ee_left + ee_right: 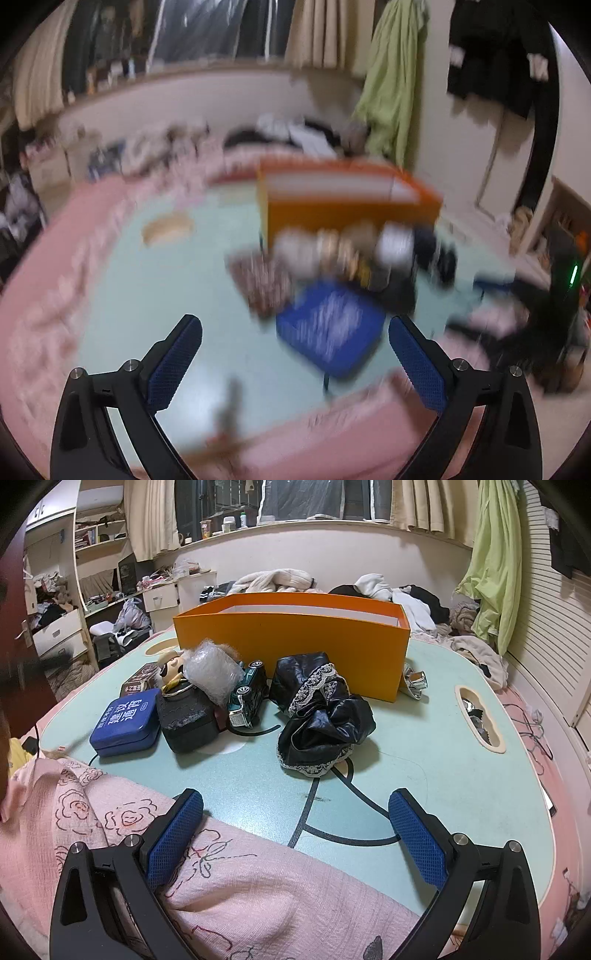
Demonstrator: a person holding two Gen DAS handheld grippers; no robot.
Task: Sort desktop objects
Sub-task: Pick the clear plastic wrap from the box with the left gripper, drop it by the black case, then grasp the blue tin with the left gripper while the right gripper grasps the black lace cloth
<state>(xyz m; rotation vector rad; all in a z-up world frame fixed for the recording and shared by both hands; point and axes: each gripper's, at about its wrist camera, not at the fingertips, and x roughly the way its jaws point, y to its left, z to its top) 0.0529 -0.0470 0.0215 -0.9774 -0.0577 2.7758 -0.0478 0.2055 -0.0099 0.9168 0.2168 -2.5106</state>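
Nearest the lens, lower part of the right wrist view: right gripper (pixel 295 834) with blue mesh-textured pads spread wide, nothing between them, hanging over pink rose-printed cloth (pixel 229 886) and the front edge of a pale green tabletop (pixel 424 760).

Same posture in the left wrist view: left gripper (pixel 295 354) spread wide and empty, picture heavily smeared, pointed toward a blue tin (pixel 330 326) just beyond the fingertips at lower centre.

Middle of the right view, a cluster waiting to be sorted: blue tin (pixel 127 722) at left, smooth and rounded with white lettering; touching it, a black block (pixel 188 722) with a scuffed matte top; behind, a wad of bubble wrap (pixel 212 674), crinkled and translucent; a small figure head with dark glasses (pixel 170 668); a teal toy car (pixel 247 694), glossy metal; a brown printed box (pixel 138 681), partly hidden. Right of centre, black shiny cloth with lace trim (pixel 325 716), crumpled. Behind everything, an orange box (pixel 295 635), stiff card, open on top; contents not visible. At its right corner, a small chrome piece (pixel 415 681).

Judged step: approach to a pick with the left, likely the tin. Next move calls for lowering the open fingers around the tin's sides, closing squarely on the slick lid edges, then carrying it to the orange box.
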